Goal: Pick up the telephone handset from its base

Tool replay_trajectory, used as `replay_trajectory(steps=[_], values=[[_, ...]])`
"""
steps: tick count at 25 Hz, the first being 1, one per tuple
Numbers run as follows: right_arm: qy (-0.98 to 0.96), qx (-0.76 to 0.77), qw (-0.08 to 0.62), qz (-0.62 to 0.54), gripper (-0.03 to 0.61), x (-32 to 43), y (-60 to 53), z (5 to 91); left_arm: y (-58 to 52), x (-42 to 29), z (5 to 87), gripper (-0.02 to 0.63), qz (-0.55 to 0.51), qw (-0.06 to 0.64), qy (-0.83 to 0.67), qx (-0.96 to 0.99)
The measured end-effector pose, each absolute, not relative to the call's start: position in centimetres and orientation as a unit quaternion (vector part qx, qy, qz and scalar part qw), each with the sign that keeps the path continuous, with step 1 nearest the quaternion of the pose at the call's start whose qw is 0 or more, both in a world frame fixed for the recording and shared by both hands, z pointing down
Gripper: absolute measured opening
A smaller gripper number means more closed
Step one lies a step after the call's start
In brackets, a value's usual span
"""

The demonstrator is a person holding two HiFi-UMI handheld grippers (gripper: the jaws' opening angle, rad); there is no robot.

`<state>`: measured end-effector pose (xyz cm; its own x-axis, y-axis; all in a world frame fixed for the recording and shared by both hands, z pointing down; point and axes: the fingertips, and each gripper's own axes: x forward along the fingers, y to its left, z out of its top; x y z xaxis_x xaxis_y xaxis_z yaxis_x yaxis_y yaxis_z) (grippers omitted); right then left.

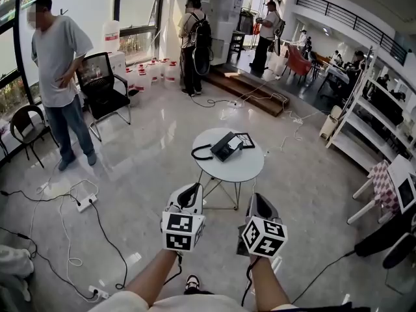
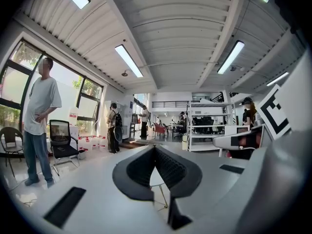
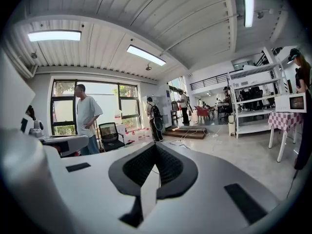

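White table (image 1: 246, 166) bears telephone (image 1: 226, 146) (black)

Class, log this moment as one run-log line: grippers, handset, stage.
left gripper: shut, empty | right gripper: shut, empty | handset: unlifted, on round table | stage: short of table, no contact

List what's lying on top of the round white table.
On the table: a black telephone, its cord curled at the left edge, and a flat dark-framed panel beside it. The tabletop under the telephone is covered; nothing else shows.
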<state>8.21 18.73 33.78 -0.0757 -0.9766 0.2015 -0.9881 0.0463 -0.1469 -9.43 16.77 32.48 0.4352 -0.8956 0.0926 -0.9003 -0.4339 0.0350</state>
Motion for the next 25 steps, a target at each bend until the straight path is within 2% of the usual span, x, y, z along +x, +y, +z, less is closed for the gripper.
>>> replay_trajectory(steps=[25], values=[[-0.73, 0.669, 0.019, 0.139, 0.023, 12.1, 5.8, 35.0, 4.1, -6.1, 33.2, 0.017, 0.053, 0.024, -0.53, 0.846]])
